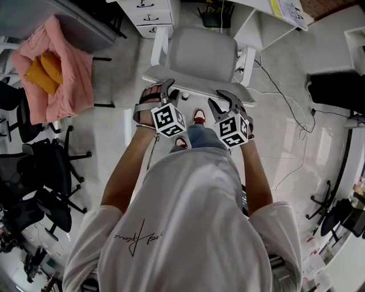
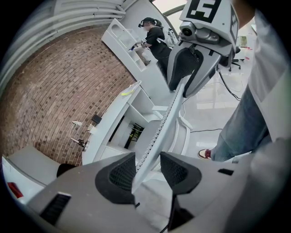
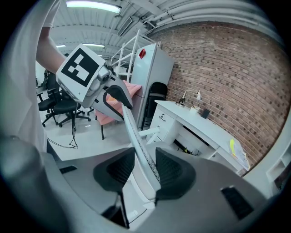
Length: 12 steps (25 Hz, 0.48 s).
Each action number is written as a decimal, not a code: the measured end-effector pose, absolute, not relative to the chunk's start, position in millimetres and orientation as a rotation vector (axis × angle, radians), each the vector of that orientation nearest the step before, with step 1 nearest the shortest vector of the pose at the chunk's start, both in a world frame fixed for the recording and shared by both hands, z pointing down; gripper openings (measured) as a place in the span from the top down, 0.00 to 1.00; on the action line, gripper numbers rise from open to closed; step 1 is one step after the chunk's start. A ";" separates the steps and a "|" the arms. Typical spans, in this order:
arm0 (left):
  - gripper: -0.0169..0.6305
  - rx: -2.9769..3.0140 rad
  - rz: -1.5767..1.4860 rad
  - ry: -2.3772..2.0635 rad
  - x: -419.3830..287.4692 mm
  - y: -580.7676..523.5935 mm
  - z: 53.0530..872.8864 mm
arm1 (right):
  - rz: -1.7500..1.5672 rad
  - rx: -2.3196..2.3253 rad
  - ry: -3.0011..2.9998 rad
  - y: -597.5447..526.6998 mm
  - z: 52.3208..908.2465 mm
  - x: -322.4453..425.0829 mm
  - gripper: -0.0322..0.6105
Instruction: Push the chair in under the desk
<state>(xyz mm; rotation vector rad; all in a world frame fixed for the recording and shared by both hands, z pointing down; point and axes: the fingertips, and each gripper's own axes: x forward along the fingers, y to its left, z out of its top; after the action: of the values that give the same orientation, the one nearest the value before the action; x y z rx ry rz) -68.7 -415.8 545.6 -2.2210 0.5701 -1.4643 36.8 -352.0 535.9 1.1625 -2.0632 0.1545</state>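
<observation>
Nearest the person, both tongs are set on the top rim of the chair's backrest [image 1: 197, 86]. The left gripper [image 2: 149, 172] has its jaws apart with the thin rim passing between the pads. The rim lies closer to one pad, and the jaws are not clamped on it. The right gripper [image 3: 146, 169] is placed the same way further along the rim, jaws apart and straddling the edge rather than pinching it. Beyond the grippers, the chair [image 1: 202, 48] stands square to the desk [image 3: 199, 132] with its seat facing the opening. The whole seat and both armrests lie in the open on the floor, short of the desktop edge. A drawer unit [image 1: 149, 12] stands at the left of the opening. Assessment: contact for the push is made and the chair is lined up. The travel under the desk appears largely outstanding, and the seat is not yet tucked beneath the top.
</observation>
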 end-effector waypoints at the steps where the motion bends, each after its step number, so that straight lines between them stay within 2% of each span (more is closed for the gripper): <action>1: 0.72 -2.221 -1.464 0.570 -66.8 -418.7 545.8 | 0.154 1.162 -2.063 -354.9 536.0 38.8 0.70; 12: 0.72 -2.212 -1.465 0.592 -40.9 -447.9 545.8 | 0.143 1.163 -2.065 -385.1 536.4 65.8 0.70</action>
<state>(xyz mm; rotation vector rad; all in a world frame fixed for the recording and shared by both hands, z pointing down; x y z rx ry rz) -40.9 -447.9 545.8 -2.2125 0.5923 -1.4651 65.8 -385.1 536.4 1.1626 -2.0648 0.1432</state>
